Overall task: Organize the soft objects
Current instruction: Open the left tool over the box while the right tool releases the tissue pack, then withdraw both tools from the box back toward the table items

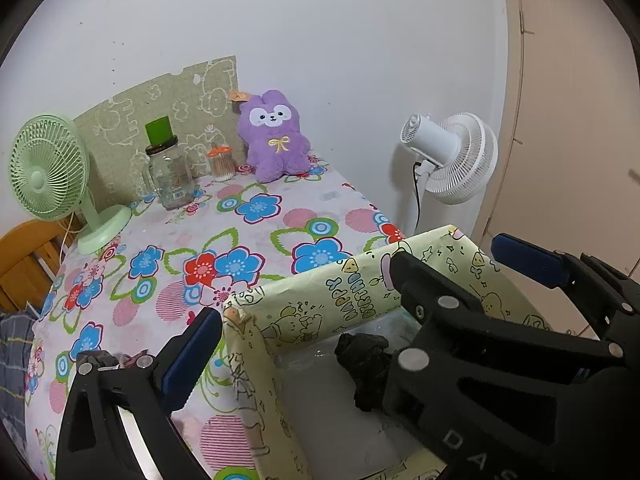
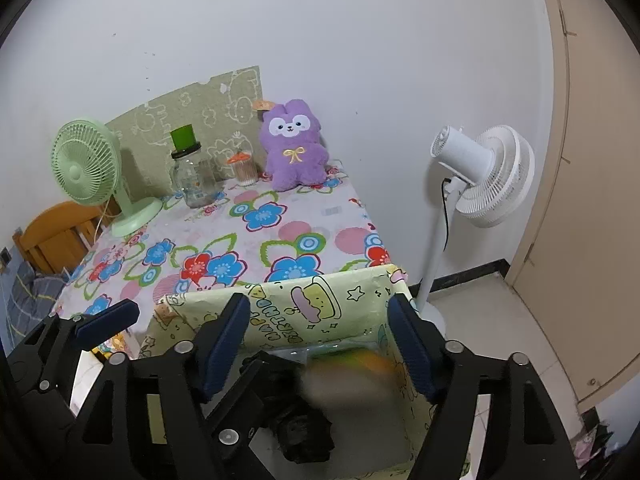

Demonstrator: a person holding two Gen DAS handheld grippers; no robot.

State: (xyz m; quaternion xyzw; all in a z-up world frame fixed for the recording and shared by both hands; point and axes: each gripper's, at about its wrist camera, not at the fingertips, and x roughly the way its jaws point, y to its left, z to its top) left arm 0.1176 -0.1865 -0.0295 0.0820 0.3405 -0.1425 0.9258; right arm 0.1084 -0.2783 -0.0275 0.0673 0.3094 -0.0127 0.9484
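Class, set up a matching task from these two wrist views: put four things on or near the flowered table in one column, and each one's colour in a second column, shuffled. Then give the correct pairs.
Things
1. plush bunny
2. desk fan
3. standing fan
4. soft object in the box

Colours
A. white
B. black
C. purple
D. pale green

Pairs: 1-C, 2-D, 3-A, 4-B
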